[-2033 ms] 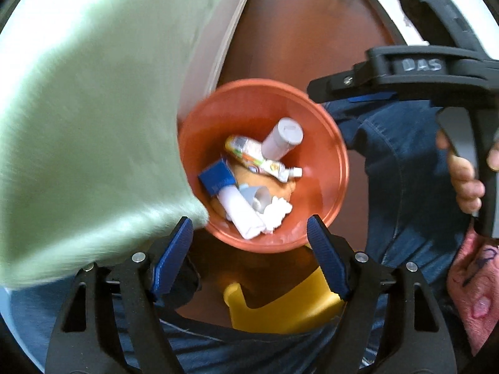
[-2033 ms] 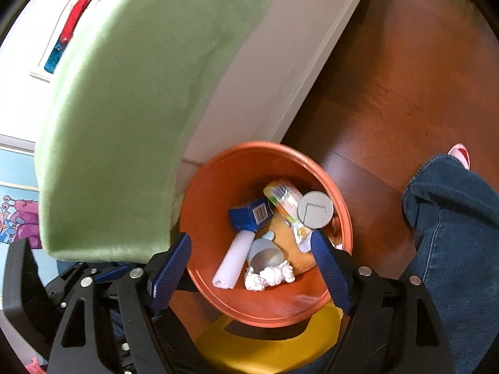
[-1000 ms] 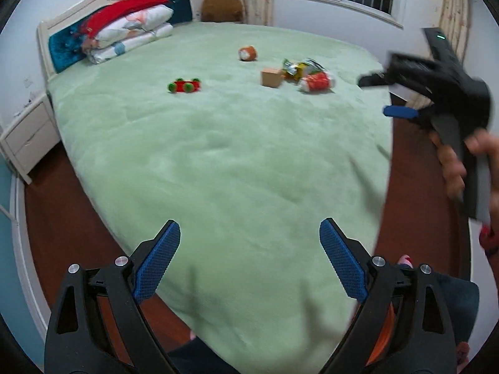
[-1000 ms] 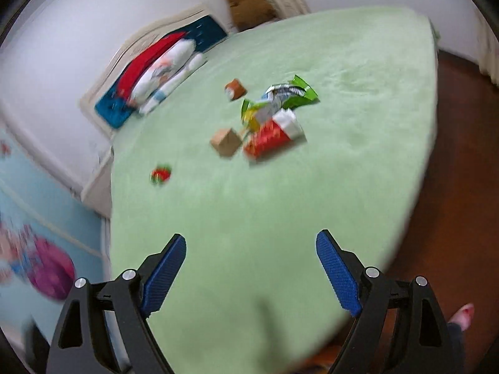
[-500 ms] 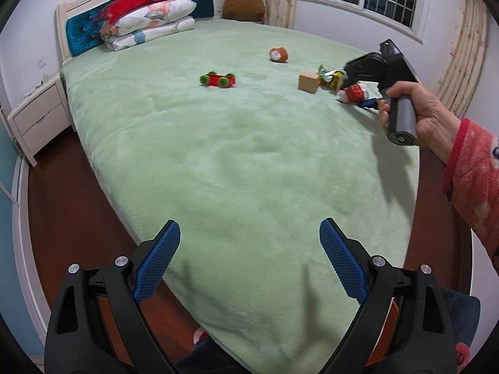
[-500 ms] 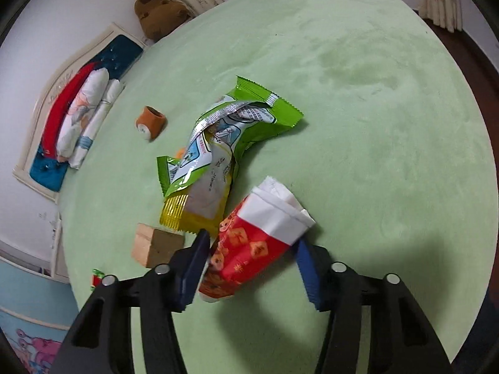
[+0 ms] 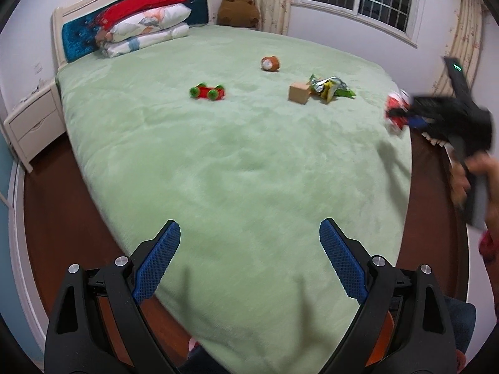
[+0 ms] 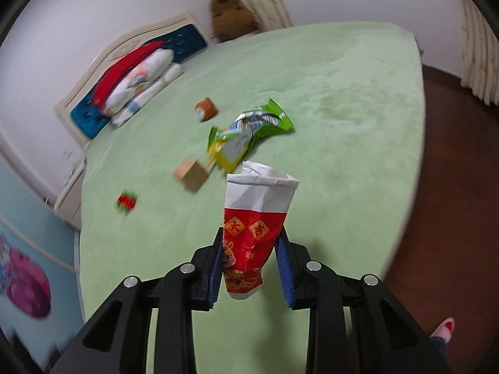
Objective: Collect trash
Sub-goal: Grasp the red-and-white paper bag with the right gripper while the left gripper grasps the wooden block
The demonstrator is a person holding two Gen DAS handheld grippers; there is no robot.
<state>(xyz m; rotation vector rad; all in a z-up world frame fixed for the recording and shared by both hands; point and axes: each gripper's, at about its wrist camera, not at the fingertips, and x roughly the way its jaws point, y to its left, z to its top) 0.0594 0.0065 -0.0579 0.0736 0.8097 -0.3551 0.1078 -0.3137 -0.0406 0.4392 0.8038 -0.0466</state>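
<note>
My right gripper [image 8: 251, 249] is shut on a red and white paper packet [image 8: 254, 224] and holds it up above the green bed [image 8: 343, 99]. In the left wrist view the right gripper [image 7: 402, 117] shows at the right with the red packet [image 7: 394, 109], blurred. A green and yellow snack bag [image 8: 249, 131] lies on the bed beyond it; it also shows in the left wrist view [image 7: 330, 87]. My left gripper [image 7: 249, 258] is open and empty over the bed's near corner.
On the bed lie a wooden block [image 7: 298, 92], a red and green toy car [image 7: 207, 91], a small orange roll [image 7: 270, 63] and pillows [image 7: 146, 28]. A nightstand [image 7: 31, 121] stands at left. An orange bin rim [image 7: 379, 346] peeks below the left gripper.
My right gripper closed on the red packet and lifted it off the bed, pulling back from the snack bag. The left gripper stayed open over the bed corner.
</note>
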